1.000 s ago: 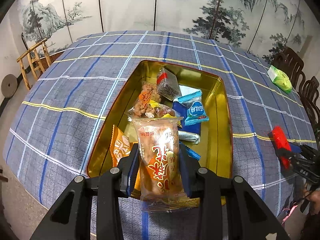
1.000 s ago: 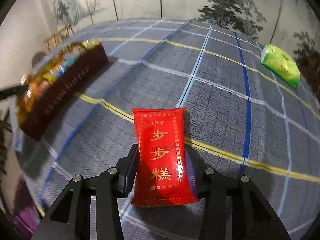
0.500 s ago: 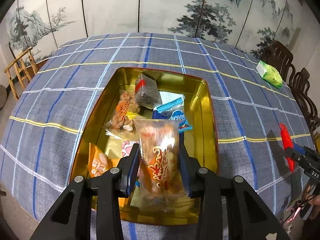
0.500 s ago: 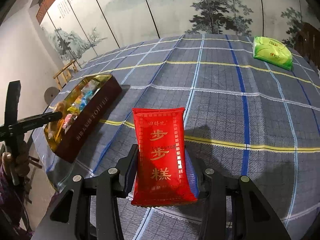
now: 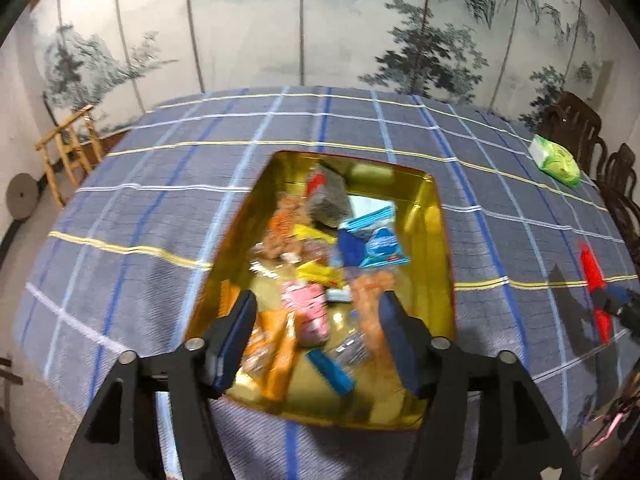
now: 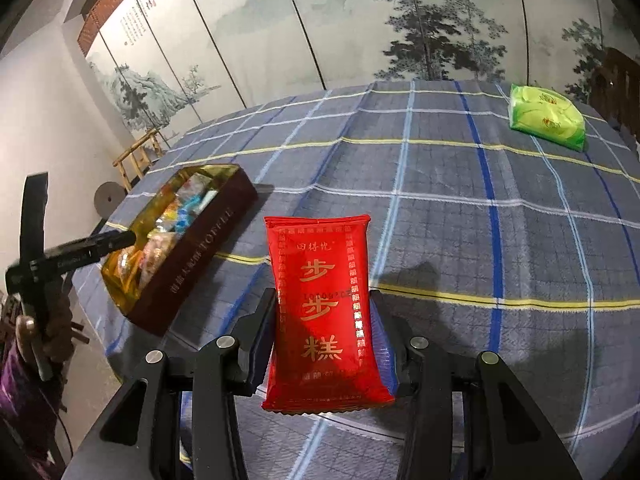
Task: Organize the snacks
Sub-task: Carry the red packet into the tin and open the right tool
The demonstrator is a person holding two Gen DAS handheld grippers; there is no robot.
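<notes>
Left wrist view: the left gripper (image 5: 316,336) hangs above the near end of the gold-lined rectangular metal tin with dark red outer walls (image 5: 438,240), its jaws opening. A clear packet of orange-brown snacks (image 5: 370,312) lies against the inner face of the right-hand jaw and looks to be dropping free; blur hides whether the pad still touches it. Below and ahead of the jaws the tin holds a mixed heap of packets: blue-and-white sachets (image 5: 372,240) ahead and to the right, a pink wrapper (image 5: 306,308) between the jaws, orange packets (image 5: 276,344) below the left-hand jaw.

Right wrist view: the right gripper (image 6: 324,328) is clenched on a flat red foil packet with gold characters (image 6: 320,312), held lengthwise between the pads and lifted clear of the blue-grey checked tablecloth (image 6: 440,208). The tin lies well off to this gripper's left, with the person's hand (image 6: 44,332) on the left gripper's handle beside it. A green plastic-wrapped packet (image 6: 546,118) rests far ahead and to the right, near the table's far edge.

Step in hand, as judged: release of one snack into the tin while the next is carried. The next move calls for the left gripper to withdraw from over the tin, then for the right to swing leftward over the open tin before it lets go. The green packet remains to be collected.
</notes>
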